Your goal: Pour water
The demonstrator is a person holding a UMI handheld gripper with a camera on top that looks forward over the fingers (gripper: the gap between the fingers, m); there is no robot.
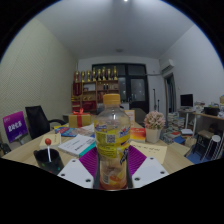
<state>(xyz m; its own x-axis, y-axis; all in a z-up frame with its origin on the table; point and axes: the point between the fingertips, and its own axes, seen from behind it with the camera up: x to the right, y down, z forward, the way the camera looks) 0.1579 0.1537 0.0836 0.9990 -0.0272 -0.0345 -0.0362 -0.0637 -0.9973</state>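
Note:
A clear plastic bottle (113,140) with a yellow label and an orange-tinted lower part stands upright between my fingers. My gripper (113,165) is shut on it: both purple pads (88,160) press against its sides. The bottle is held above a light wooden table (170,157), and its cap reaches up to about the height of the shelf behind. A dark cup (47,158) with a red-tipped stick in it stands on the table to the left of the bottle.
Books and papers (76,145) lie on the table left of the bottle. A small potted plant (153,122) stands to the right. A black chair (40,121) and a purple sign (14,126) are at the left. Shelves (98,88) line the back wall.

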